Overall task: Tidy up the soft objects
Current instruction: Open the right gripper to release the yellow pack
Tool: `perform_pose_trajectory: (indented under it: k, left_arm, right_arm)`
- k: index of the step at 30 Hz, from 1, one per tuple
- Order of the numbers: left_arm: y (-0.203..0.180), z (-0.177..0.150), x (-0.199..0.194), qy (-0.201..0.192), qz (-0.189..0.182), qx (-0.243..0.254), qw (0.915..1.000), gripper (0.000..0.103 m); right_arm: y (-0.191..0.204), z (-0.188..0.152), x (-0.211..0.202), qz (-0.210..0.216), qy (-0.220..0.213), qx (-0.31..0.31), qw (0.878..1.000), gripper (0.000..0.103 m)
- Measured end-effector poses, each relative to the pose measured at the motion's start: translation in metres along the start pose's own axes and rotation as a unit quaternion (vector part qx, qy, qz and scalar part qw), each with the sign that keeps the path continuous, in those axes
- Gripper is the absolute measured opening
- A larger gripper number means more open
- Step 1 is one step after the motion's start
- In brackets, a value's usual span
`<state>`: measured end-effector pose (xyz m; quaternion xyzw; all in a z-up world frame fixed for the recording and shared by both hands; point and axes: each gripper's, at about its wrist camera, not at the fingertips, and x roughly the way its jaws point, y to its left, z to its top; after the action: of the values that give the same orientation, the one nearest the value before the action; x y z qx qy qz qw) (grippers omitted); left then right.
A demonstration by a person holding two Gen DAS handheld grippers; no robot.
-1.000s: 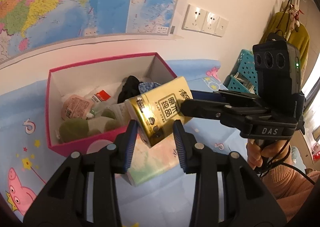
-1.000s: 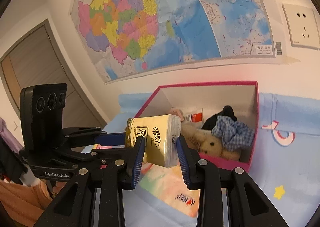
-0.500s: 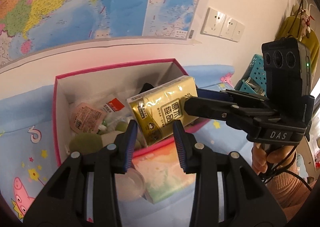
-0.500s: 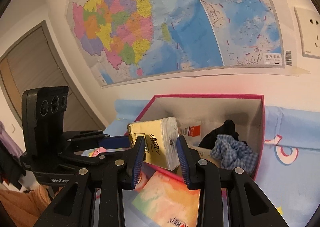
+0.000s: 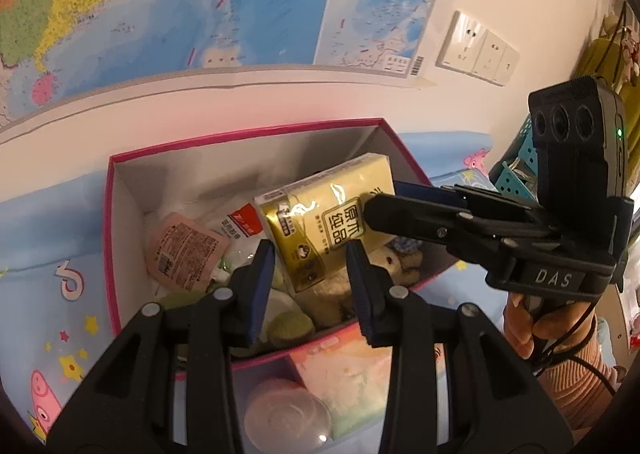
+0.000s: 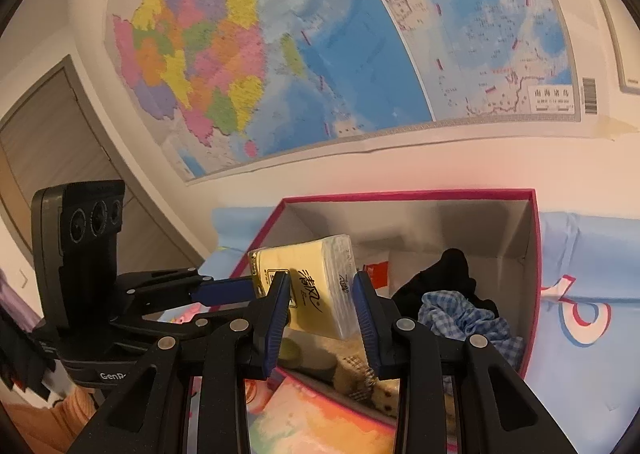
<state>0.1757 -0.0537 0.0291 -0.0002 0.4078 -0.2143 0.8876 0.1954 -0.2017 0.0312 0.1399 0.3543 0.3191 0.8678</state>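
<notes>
A gold-yellow tissue pack [image 5: 320, 213] hangs tilted over the open pink box [image 5: 110, 238], held from two sides. My left gripper [image 5: 310, 254] is shut on its lower end. My right gripper [image 6: 320, 282] is shut on its other end and shows in the left wrist view as a black arm [image 5: 460, 217] coming in from the right. In the right wrist view the pack [image 6: 312, 274] floats above the box's near left corner [image 6: 260, 242], with the left gripper's blue finger [image 6: 224, 290] against it.
Inside the box lie a pink packet [image 5: 182, 250], a red-labelled white packet [image 5: 240, 217], green plush pieces [image 5: 290, 324], a teddy bear [image 6: 360, 378], a black cloth [image 6: 448, 278] and a blue check cloth [image 6: 468, 318]. A colourful tissue pack [image 5: 348, 382] and a clear cup [image 5: 288, 414] sit before it.
Both grippers have carried the tissue pack forward together, from in front of the box's near wall to above its inside. The box has drawn closer in both views.
</notes>
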Motion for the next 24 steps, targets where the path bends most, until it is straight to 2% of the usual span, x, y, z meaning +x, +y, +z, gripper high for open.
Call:
perform_pose_trajectory:
  k: [13,18,24]
  left_arm:
    - [0.009,0.015,0.033,0.045,0.014,-0.011,0.9988,0.039]
    - [0.010,0.014,0.026,0.032,0.019,-0.014,0.9992,0.039]
    - [0.003,-0.004,-0.007,-0.013,0.019,0.005,0.9997,0.039]
  right_arm:
    - [-0.025,0.005,0.022,-0.033,0.007,0.043,0.998,0.035]
    - [-0.031,0.002,0.015,-0.045,-0.001,0.054,0.998,0.035]
    - [-0.020,-0.010,-0.004,-0.044,-0.005,0.032,0.998,0.036]
